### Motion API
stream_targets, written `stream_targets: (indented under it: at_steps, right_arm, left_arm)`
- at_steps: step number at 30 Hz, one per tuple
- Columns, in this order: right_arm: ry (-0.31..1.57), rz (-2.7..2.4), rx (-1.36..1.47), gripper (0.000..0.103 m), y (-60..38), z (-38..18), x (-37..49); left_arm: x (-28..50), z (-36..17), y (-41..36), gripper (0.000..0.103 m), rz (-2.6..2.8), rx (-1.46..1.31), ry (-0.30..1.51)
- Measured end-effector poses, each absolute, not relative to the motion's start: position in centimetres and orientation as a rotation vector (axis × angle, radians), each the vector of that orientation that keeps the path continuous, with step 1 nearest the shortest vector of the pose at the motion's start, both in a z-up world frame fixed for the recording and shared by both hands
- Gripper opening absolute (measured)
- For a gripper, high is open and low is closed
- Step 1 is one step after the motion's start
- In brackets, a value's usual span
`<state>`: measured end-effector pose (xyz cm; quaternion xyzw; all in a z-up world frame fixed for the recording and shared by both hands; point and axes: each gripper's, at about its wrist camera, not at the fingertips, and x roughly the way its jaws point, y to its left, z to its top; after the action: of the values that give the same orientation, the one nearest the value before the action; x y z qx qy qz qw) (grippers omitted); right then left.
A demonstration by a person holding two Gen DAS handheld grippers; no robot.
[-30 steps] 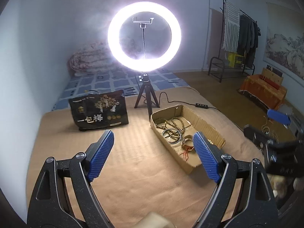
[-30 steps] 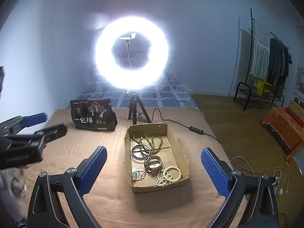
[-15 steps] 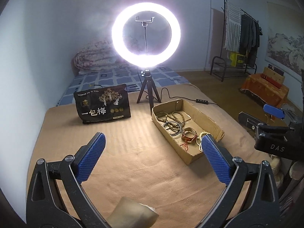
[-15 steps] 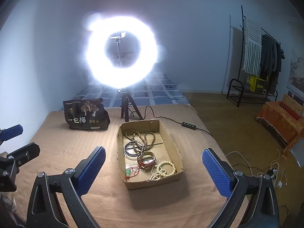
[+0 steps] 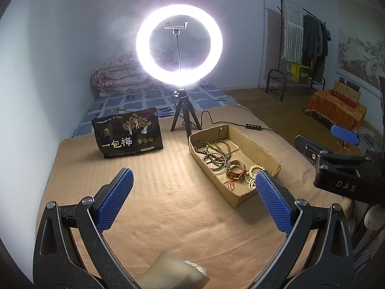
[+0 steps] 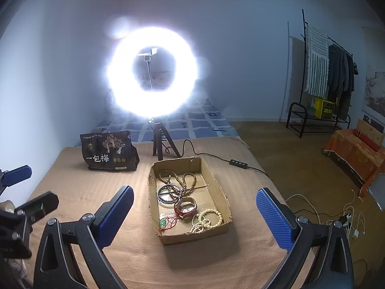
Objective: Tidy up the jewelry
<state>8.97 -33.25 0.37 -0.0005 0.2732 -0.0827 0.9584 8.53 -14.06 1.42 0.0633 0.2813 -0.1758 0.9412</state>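
Observation:
A shallow cardboard box (image 6: 217, 192) (image 5: 262, 153) lies on the tan cloth. It holds brown bead strands (image 6: 182, 180), a dark bangle (image 6: 168, 193), a red-strapped watch (image 6: 185, 207) (image 5: 235, 169), white bead bracelets (image 6: 207, 219) and a green pendant on red cord (image 6: 164, 223). My right gripper (image 6: 195, 213) is open and empty, held above the box's near end. My left gripper (image 5: 192, 192) is open and empty, to the left of the box. Each gripper shows at the edge of the other's view.
A lit ring light on a small tripod (image 6: 163, 144) stands behind the box, its cable and switch (image 6: 238, 163) trailing right. A black snack bag (image 6: 108, 150) stands at the back left. The tan surface's right edge drops to a wooden floor with cables (image 6: 346, 214).
Both grippers have drawn back and risen, so the box looks farther off. The left gripper's jaws stand wider than a second ago. The jewelry has not moved.

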Motion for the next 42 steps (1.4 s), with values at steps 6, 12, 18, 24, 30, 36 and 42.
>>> stream_targets:
  at_steps: [6,12,18,24,30,36,42]
  right_arm:
    - [0.55,-0.175,-0.01,0.103,-33.27,0.43,8.83]
    - [0.55,-0.184,-0.011,0.103,-33.42,0.43,8.92]
    - [0.551,-0.183,-0.019,0.103,-33.37,0.35,8.94]
    - [0.552,-0.183,-0.019,0.103,-33.34,0.33,8.96]
    - [0.552,-0.183,-0.02,0.103,-33.29,0.33,8.95]
    - [0.553,-0.182,-0.021,0.103,-33.29,0.3,8.98]
    - [0.553,-0.181,-0.02,0.103,-33.29,0.28,8.98]
  left_arm:
    - [8.2,1.4,-14.29,0.103,-0.367,0.131,0.574]
    - [8.25,1.41,-14.31,0.103,-0.371,0.129,0.578]
    - [8.23,1.43,-14.29,0.103,-0.372,0.127,0.577]
    - [8.22,1.45,-14.32,0.103,-0.374,0.123,0.574]
    - [8.2,1.45,-14.37,0.103,-0.373,0.122,0.573]
    - [8.19,1.43,-14.31,0.103,-0.373,0.123,0.573]
    - [8.16,1.43,-14.35,0.103,-0.372,0.122,0.574]
